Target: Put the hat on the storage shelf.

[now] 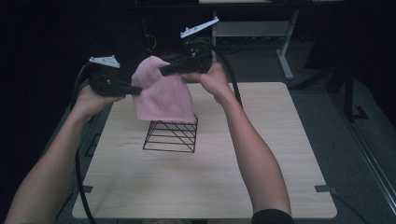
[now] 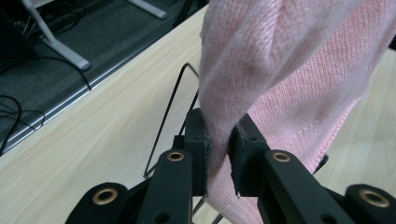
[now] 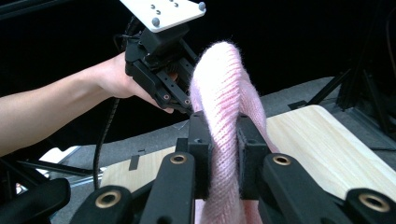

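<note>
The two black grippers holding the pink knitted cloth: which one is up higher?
The right gripper is higher, near the top fold of the pink knitted cloth. The left gripper grips lower, at its side edge.

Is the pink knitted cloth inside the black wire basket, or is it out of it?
Out. Both grippers, left and right, hold the pink knitted cloth above the black wire basket; its lower edge hangs at the basket's rim.

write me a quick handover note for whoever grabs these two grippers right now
Left gripper: shut on one edge of the pink knitted cloth.
Right gripper: shut on the cloth's upper fold.
Position: cloth is held in the air between both grippers, its lower edge hanging at the top of the black wire basket on the light wooden table.
Done: cloth picked up and held over the basket.
Left: probably lower the cloth into the basket, then release both grips.
</note>
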